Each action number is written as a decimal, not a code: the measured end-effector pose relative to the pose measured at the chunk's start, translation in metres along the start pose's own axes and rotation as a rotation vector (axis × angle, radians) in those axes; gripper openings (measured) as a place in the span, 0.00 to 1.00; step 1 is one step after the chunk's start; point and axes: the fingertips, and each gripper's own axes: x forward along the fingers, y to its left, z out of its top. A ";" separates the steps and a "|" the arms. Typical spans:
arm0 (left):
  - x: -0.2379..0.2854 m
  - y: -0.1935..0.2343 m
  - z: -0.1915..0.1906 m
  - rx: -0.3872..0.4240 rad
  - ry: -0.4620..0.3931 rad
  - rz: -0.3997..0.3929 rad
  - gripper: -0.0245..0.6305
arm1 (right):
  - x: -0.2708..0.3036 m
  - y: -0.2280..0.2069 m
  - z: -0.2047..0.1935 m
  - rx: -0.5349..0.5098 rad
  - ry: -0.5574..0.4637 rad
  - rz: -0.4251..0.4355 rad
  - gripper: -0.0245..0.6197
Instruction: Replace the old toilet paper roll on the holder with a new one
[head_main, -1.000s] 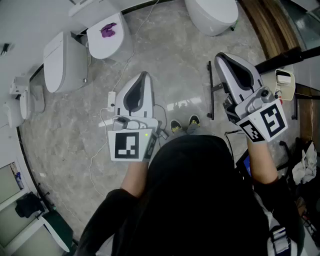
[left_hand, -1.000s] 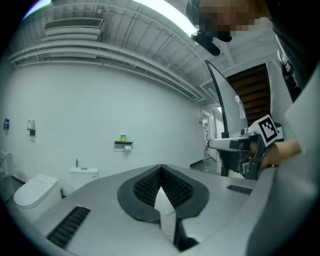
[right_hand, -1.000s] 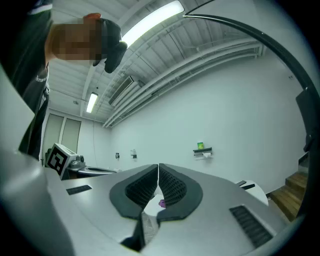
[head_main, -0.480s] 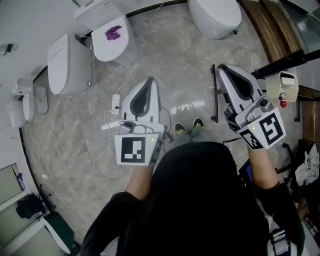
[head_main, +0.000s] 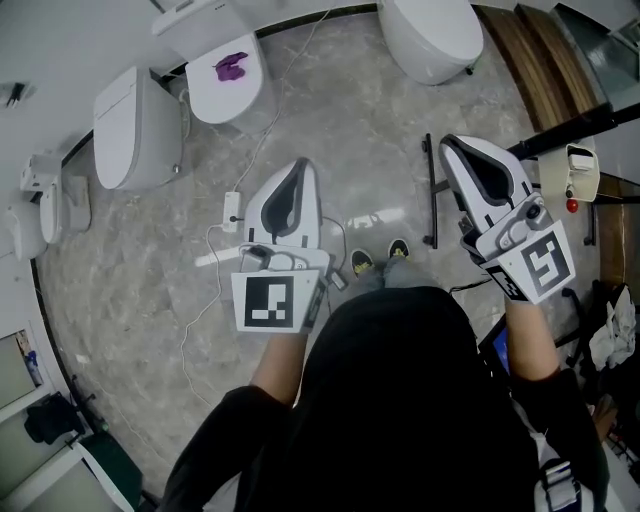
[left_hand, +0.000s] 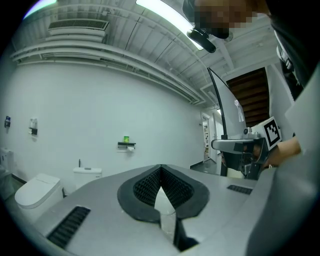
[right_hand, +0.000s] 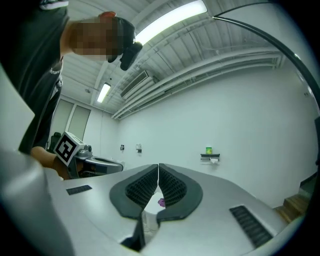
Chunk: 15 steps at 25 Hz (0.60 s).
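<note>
Both tongs are shut tight and hold nothing. The left tongs (left_hand: 161, 167) and the right tongs (right_hand: 158, 166) point out flat at the far white wall. The person stands on a gray stone floor (head_main: 120, 300) with white toilets (head_main: 135, 125) around.

The paper holder (right_hand: 210, 156) is a little shelf way over on that wall, well apart from both tongs. A small white bit hangs under it. I think that is the old roll (right_hand: 214, 160), but it is too small to be sure.

I see no new roll in any view. So it looks like the job has not really begun. The old roll has to come off, and a new one has to be found and put on.
</note>
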 end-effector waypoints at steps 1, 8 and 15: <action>0.000 0.004 -0.001 0.001 0.002 0.001 0.06 | 0.003 0.002 0.001 -0.016 0.004 0.017 0.07; 0.003 0.025 -0.001 0.007 0.002 0.006 0.06 | 0.033 0.009 0.008 -0.040 0.014 0.051 0.07; 0.036 0.039 0.004 0.025 -0.005 0.020 0.06 | 0.067 -0.020 -0.002 -0.095 0.015 0.025 0.07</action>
